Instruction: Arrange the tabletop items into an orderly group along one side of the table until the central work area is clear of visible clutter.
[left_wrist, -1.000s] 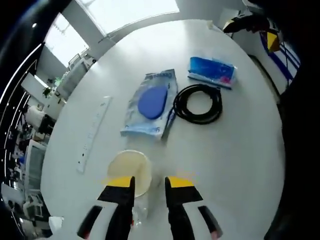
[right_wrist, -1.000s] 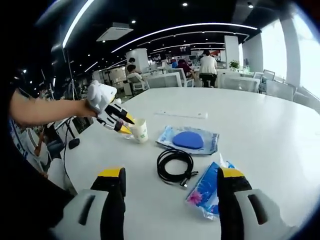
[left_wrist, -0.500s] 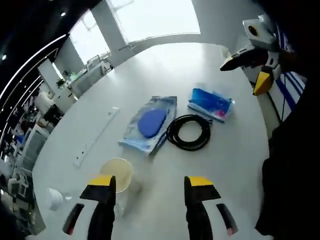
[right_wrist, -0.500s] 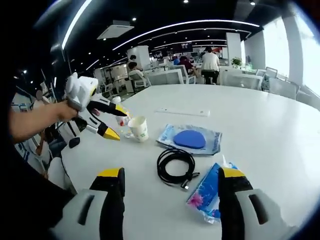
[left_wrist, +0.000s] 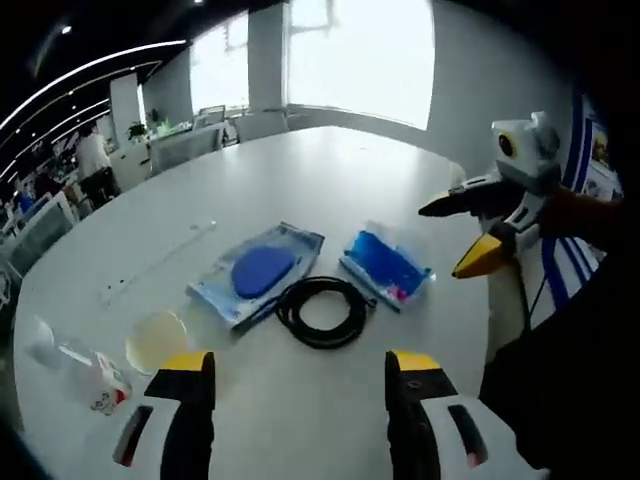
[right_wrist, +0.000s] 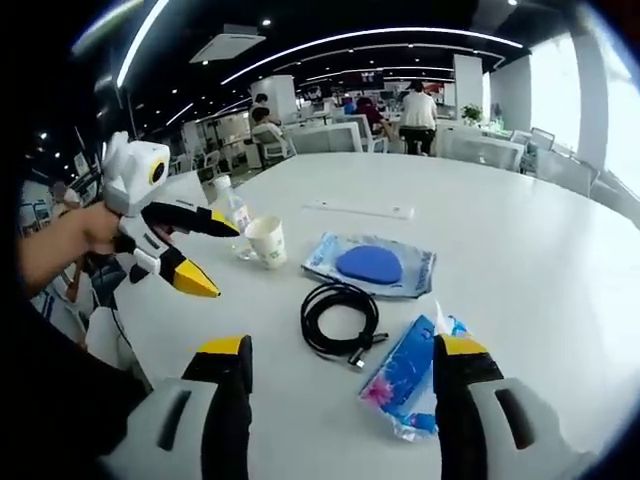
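The round white surface (right_wrist: 560, 250) carries a loose cluster: blue pouch (right_wrist: 370, 266), blue packet (right_wrist: 405, 375), black cable coil (right_wrist: 338, 320), paper cup (right_wrist: 265, 242), and probably a plastic bottle (right_wrist: 231, 207) behind it. Both grippers, left (left_wrist: 300, 370) and right (right_wrist: 340, 350), hang wide open, empty. Better to sweep items toward the cup's edge, one clean pinch each.
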